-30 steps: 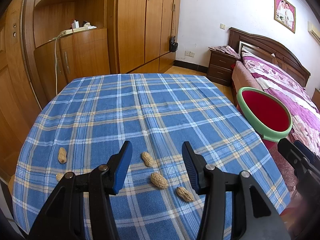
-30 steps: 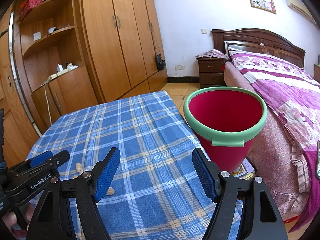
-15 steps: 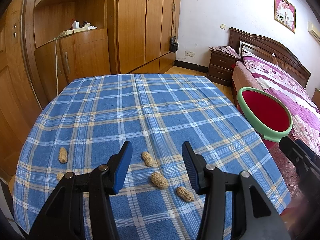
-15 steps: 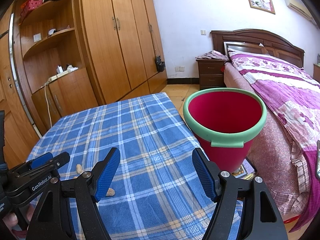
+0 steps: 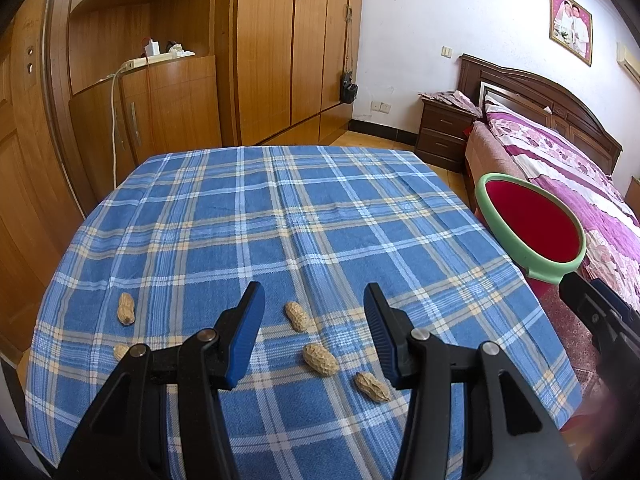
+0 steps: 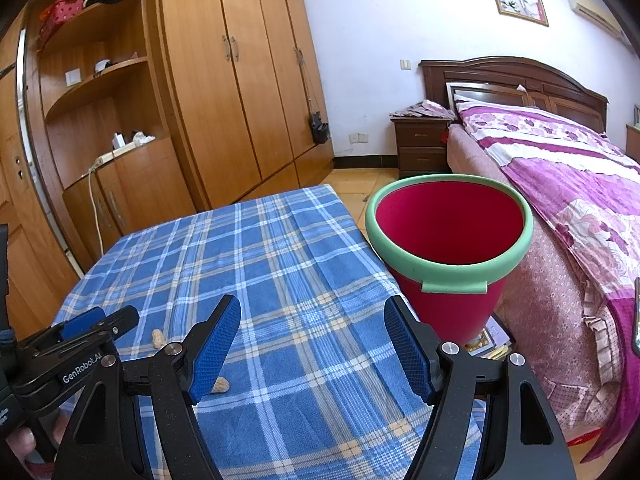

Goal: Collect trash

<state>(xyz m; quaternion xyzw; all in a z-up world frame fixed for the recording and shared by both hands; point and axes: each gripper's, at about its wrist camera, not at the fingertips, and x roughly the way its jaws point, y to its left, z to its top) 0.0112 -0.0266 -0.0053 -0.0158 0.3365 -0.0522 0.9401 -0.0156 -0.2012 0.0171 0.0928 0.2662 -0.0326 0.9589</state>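
Several peanut shells lie on the blue plaid tablecloth (image 5: pixel 280 220). In the left wrist view one peanut (image 5: pixel 297 316) and another (image 5: pixel 320 359) lie between my open left gripper (image 5: pixel 312 328) fingers, a third (image 5: pixel 373 386) lies near the right finger, and one (image 5: pixel 126 309) lies far left. A red bin with a green rim (image 5: pixel 532 232) stands right of the table; it also shows in the right wrist view (image 6: pixel 448 236). My right gripper (image 6: pixel 312 344) is open and empty above the table's right part. A peanut (image 6: pixel 158 338) shows left of it.
A wooden wardrobe and shelves (image 5: pixel 256 52) stand behind the table. A bed with a purple cover (image 6: pixel 560 184) and a nightstand (image 6: pixel 420 144) are to the right, behind the bin. The left gripper's body (image 6: pixel 72 356) shows at the left of the right wrist view.
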